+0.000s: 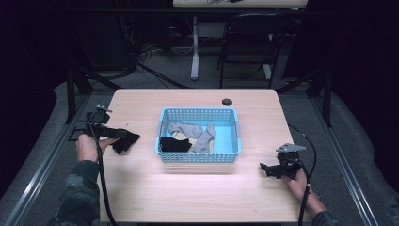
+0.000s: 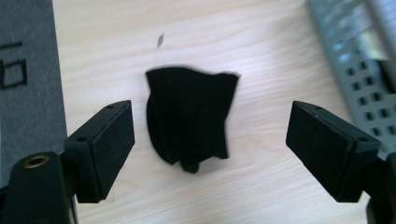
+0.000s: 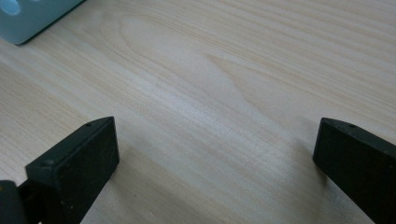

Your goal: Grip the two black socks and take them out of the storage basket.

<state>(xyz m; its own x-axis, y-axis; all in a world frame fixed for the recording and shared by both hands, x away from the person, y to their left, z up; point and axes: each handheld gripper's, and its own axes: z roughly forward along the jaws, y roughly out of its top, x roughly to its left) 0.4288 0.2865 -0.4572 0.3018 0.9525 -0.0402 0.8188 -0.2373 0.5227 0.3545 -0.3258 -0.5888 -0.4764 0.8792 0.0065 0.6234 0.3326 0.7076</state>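
A crumpled black sock [image 1: 126, 140] [image 2: 187, 116] lies on the wooden table to the left of a blue basket [image 1: 197, 113]. My left gripper [image 1: 117, 134] [image 2: 210, 149] stands open over it, jaws wide on either side, pads not touching the cloth. The basket holds grey socks [image 1: 197, 134], a black sock [image 1: 174, 144] and a pale one. My right gripper [image 1: 266, 169] [image 3: 215, 158] rests open near the table's front right, with bare wood between its jaws. A corner of the basket [image 3: 32, 18] shows at the top left of the right gripper view.
A small dark round object [image 1: 227, 101] sits near the table's far edge. Behind the table stand a black chair [image 1: 249, 37] and a white desk leg [image 1: 195, 47]. Bare wood [image 1: 197, 193] lies in front of the basket.
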